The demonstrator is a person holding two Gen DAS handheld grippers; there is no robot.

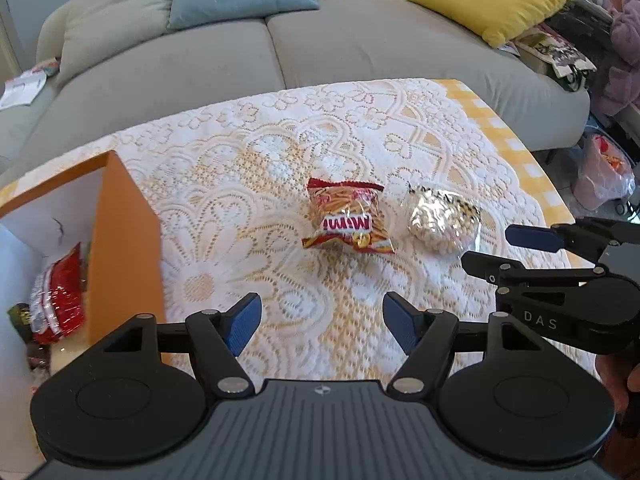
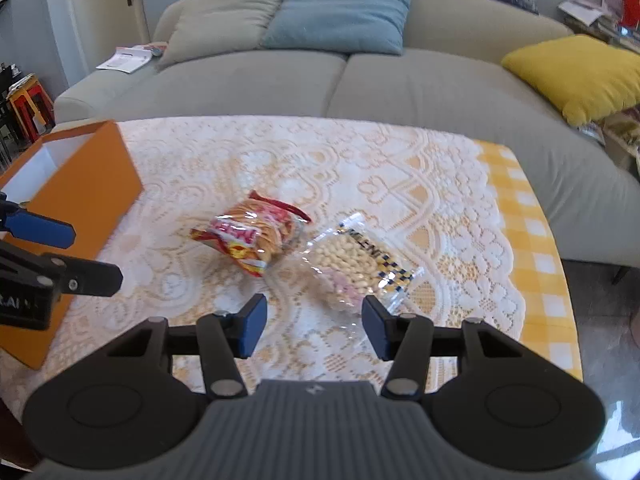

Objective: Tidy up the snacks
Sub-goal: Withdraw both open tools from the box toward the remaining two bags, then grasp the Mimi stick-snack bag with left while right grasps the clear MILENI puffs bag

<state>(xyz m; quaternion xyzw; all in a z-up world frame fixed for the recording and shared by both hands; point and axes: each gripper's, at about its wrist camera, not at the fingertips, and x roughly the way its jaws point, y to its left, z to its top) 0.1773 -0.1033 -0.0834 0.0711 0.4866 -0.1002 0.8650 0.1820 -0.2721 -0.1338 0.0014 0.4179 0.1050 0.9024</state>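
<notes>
2 snacks left on the lace tablecloth (image 1: 240,184): red stick-snack bag (image 1: 347,218) mid-table, clear bag of pale puffs (image 1: 442,218) just beside it on its right, near each other, can't tell if the film edges touch. Orange box (image 1: 124,240) sits at the table's left edge, white inside, red foil packs (image 1: 60,292) already in it. My left gripper (image 1: 322,326) is spread wide, nothing between the blue pads, hovering short of the red bag. My right gripper (image 2: 314,326) is also spread, empty, aimed down at the clear bag with its near corner just ahead of the pads; from the left-wrist view it comes in side-on at far right. Handling guess: both bags light, air-puffed, crinkly film, slippery and easy to dent; contents brittle, so a hard squeeze likely crushes them. I'd pinch the red bag across its puffy middle or by the crimped top seal, serrated and flat, better bite. Clear bag is lumpy, roundish, glossy, with a checkered printed strip at 1 end; I'd take the flat sealed end there or close gently across the narrow width. Lace is bumpy and openwork over a yellow checked cloth, pads could snag if I go too low. Box walls stiff card, square, open top, plenty of room for dropping in.
</notes>
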